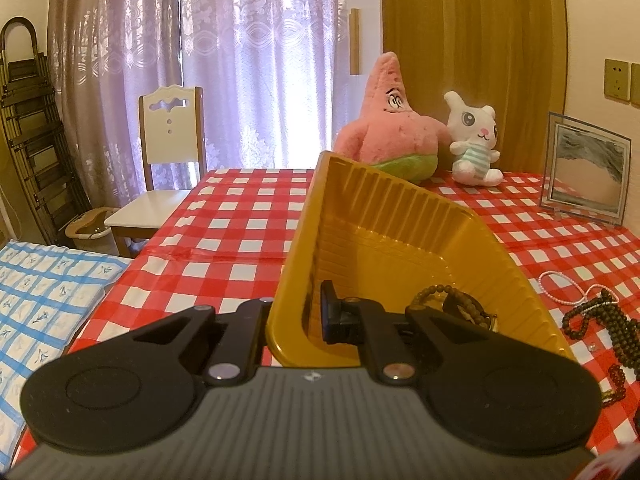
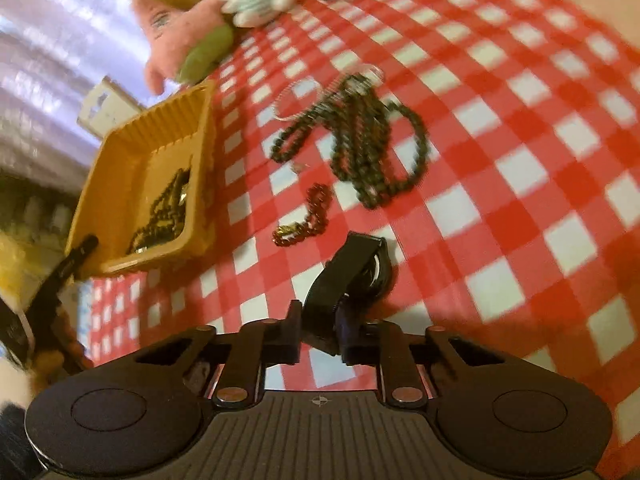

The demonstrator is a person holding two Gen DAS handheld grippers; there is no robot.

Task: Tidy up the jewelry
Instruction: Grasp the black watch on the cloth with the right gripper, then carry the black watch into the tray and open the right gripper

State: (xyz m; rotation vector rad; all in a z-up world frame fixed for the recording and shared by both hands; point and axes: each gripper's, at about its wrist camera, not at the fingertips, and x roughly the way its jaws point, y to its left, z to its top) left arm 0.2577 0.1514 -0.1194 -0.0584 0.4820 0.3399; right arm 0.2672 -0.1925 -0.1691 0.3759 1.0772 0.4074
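Watch (image 2: pixel 352 276) pinched between right fingers (image 2: pixel 294 334), tray (image 2: pixel 160 128) left.

My left tool (image 1: pixel 294 314) is clamped on the wall of the tray (image 1: pixel 400 216), one finger (image 1: pixel 332 312) inside and the other outside, tipping it up off the bench; it points a little downward. My right tool (image 2: pixel 320 330) points steeply down at the bench, rolled to one side, its jaws closed on the black strap of a watch (image 2: pixel 352 272). In the right view, the left tool's finger shows at the tray's corner.
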